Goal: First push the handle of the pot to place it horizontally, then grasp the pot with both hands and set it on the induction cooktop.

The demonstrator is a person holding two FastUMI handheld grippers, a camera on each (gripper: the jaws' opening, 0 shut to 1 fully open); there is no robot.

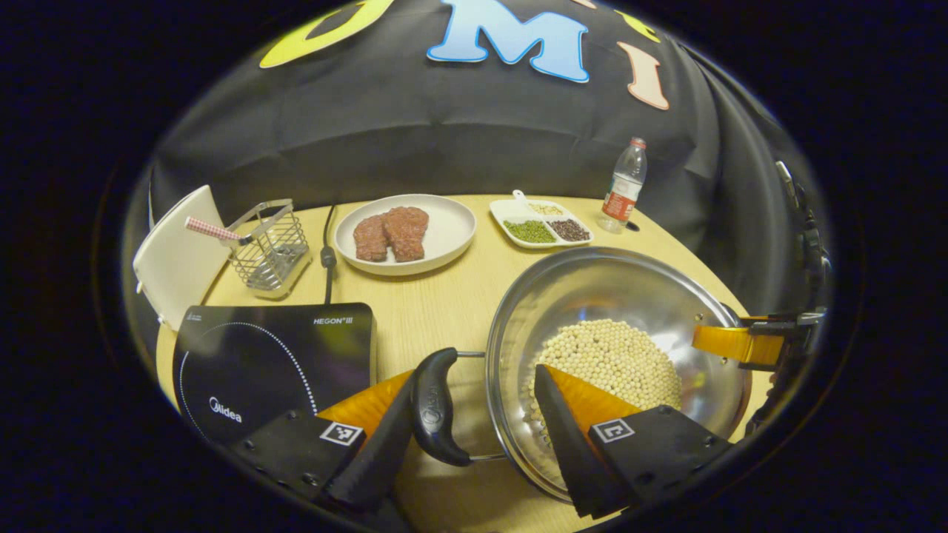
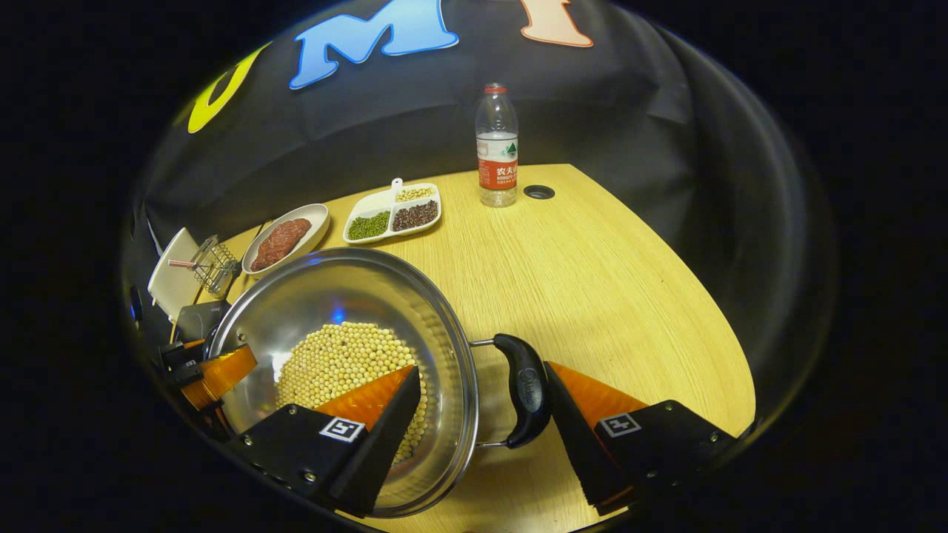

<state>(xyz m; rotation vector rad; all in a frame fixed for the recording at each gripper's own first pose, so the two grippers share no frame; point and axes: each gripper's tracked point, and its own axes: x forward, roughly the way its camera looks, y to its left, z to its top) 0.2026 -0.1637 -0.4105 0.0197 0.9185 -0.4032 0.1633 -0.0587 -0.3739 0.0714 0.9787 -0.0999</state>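
Steel pot (image 1: 615, 296) on the wooden tabletop (image 1: 437, 311), just right of the induction cooktop (image 1: 274, 363), not on it; pale round beans (image 1: 611, 359) heaped in the bottom. Left gripper (image 1: 474, 400) spread, straddling the pot's left side: one finger outside the black loop handle (image 1: 437, 407), the other inside the pot over the beans; handle and rim sit in the gap, contact on the outer side looks close but can't confirm a pinch. Right gripper (image 2: 481, 400) spread the same way on the opposite side: one finger inside the pot (image 2: 348, 296) above the beans (image 2: 341, 359), the other just outside the right handle (image 2: 527, 389), apparently touching or nearly so. Both handles lying flat, sticking out sideways from the rim. Opposite gripper also visible at the far rim of the pot in each view, fingers across the rim. Behind the pot: white plate (image 1: 452, 229) with two slabs of meat (image 1: 392, 231), divided dish (image 1: 544, 222) with green, dark and pale grains, plastic bottle (image 1: 623, 189) upright near the back edge. Behind the cooktop: wire basket (image 1: 270, 248) with a checked-handle tool, white board (image 1: 174, 255) leaning beside it, black cable (image 1: 326, 252) running to the cooktop's back edge.
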